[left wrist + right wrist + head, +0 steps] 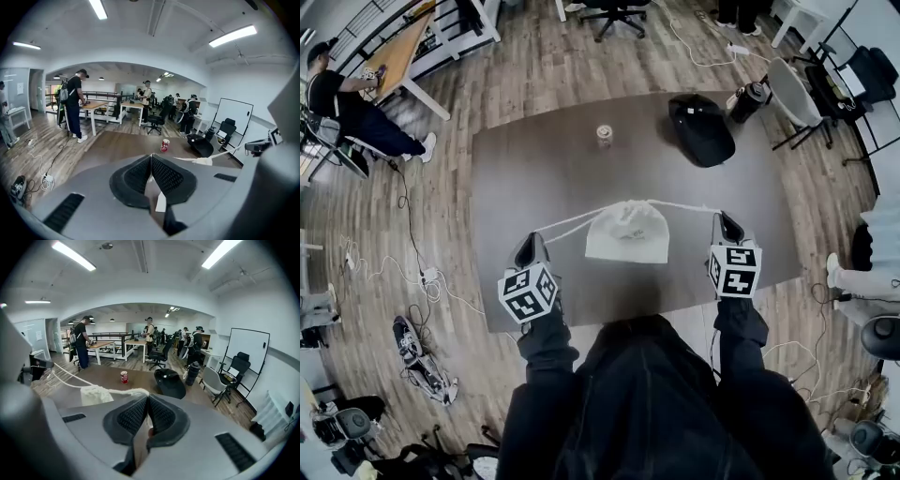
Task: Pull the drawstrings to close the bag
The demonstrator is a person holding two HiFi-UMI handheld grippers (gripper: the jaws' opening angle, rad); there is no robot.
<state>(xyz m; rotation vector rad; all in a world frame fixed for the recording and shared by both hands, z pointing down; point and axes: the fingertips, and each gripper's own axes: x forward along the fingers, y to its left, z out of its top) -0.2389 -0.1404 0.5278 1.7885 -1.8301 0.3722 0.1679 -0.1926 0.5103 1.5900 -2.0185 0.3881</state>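
A white drawstring bag [627,234] lies on the dark table [544,169], its mouth gathered at the far end. One white drawstring [572,222] runs taut from the mouth to my left gripper [532,243], which is shut on its end at the bag's near left. The other drawstring [686,205] stretches right to my right gripper [724,223], shut on it as well. In the right gripper view the bag [95,394] and cord [123,392] show just beyond the closed jaws. In the left gripper view a cord [197,160] leads off to the right.
A red can [604,134] stands at the table's far middle and a black backpack [701,128] lies at the far right with a dark bottle [748,101] beside it. Office chairs [797,94], cables on the wood floor and several people at desks surround the table.
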